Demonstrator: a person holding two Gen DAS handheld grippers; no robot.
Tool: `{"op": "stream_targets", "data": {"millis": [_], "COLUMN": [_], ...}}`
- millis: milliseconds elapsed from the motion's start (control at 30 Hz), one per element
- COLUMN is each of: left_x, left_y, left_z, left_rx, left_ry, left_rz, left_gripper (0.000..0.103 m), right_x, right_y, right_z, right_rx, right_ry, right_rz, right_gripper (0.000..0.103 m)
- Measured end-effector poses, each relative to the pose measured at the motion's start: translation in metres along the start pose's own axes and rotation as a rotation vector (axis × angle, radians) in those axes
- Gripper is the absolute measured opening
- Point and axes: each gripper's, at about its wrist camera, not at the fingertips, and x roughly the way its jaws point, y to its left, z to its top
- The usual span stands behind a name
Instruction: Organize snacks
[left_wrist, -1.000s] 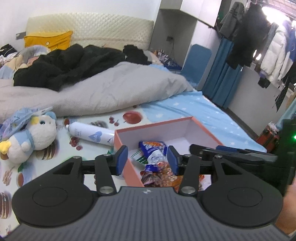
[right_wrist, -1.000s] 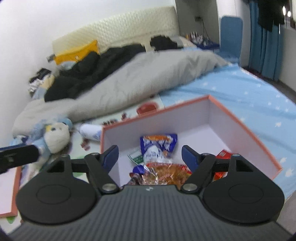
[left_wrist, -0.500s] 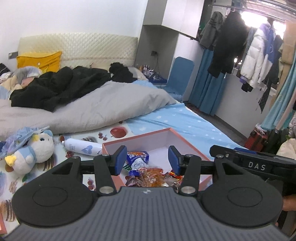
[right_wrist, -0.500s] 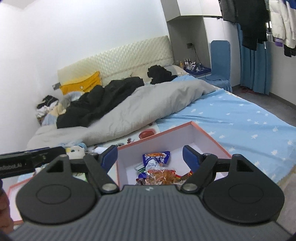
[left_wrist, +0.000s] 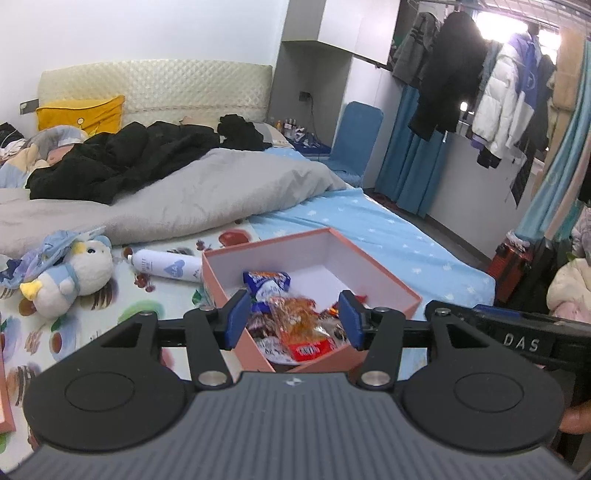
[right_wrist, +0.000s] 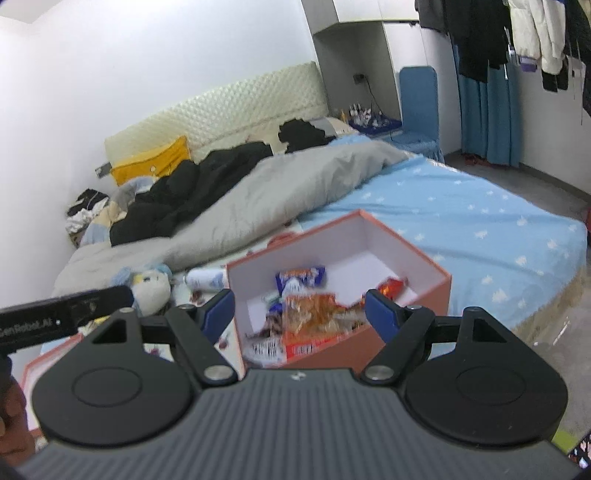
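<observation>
Crinkly foil snack packets (left_wrist: 295, 321) in the pink cardboard box (left_wrist: 373, 266) look light, slippery; pinch a sealed edge. Left gripper (left_wrist: 293, 319) fingers are spreading with nothing gripped, right gripper (right_wrist: 299, 314) fingers spread, empty.

An open pink box (left_wrist: 373, 275) with white inner walls sits on the bed, lidless and level, one corner toward the cameras. Snack packets lie heaped in its near corner: a blue-and-white packet (left_wrist: 266, 282) toward the middle, an orange clear-wrapped packet (left_wrist: 301, 321) with a red label in front of it, and a small red-orange wrapper (right_wrist: 391, 285) against the right wall.
</observation>
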Motion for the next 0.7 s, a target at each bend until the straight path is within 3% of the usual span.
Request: {"op": "stream_targets", "data": {"millis": [333,700], "left_x": [-0.015,-0.030], "left_y": [-0.022,-0.010], "left_z": [-0.027,-0.044], "left_rx": [0.059,-0.003], "left_ry": [-0.001,-0.026], "left_rz": [0.004,0.037], "left_gripper": [0.064,0.068], "right_x": [-0.022,-0.030], "right_y": [0.001,0.008], "right_z": [-0.021,-0.029], "right_rx": [-0.037,-0.053], "right_ry": [-0.023,-0.022], "right_rz": [0.004,0.037], "right_gripper": [0.079,0.079]}}
